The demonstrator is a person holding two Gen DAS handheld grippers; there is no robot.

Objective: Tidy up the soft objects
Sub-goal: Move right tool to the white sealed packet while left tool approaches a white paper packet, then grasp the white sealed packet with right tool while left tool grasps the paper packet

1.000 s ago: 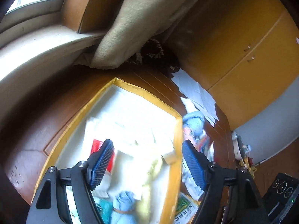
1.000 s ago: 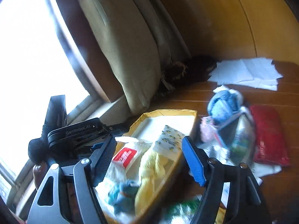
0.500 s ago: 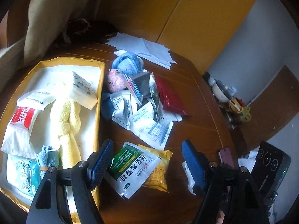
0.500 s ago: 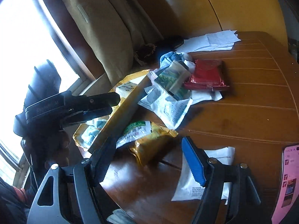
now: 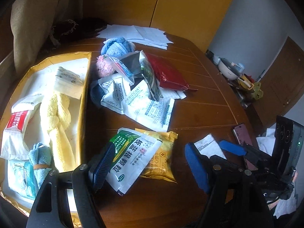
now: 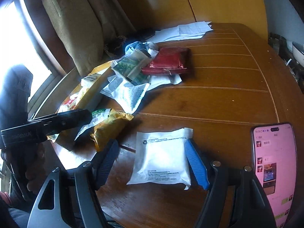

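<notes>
A yellow cardboard tray on the left holds a yellow towel, a blue cloth and white packets. My left gripper is open just above a green-and-white sachet lying on a yellow snack pack. My right gripper is open with its fingers on either side of a white packet on the table, not touching it. A heap of sachets, a red pack, a pink puff and a blue towel lies behind.
A phone with a lit pink screen lies at the right by the table edge. White papers sit at the back, a curtain and window on the left. A cluttered side shelf stands to the right.
Both grippers have swung from the tray down toward the near table. The left now hovers over the green sachet; the right has closed in around the white packet.
</notes>
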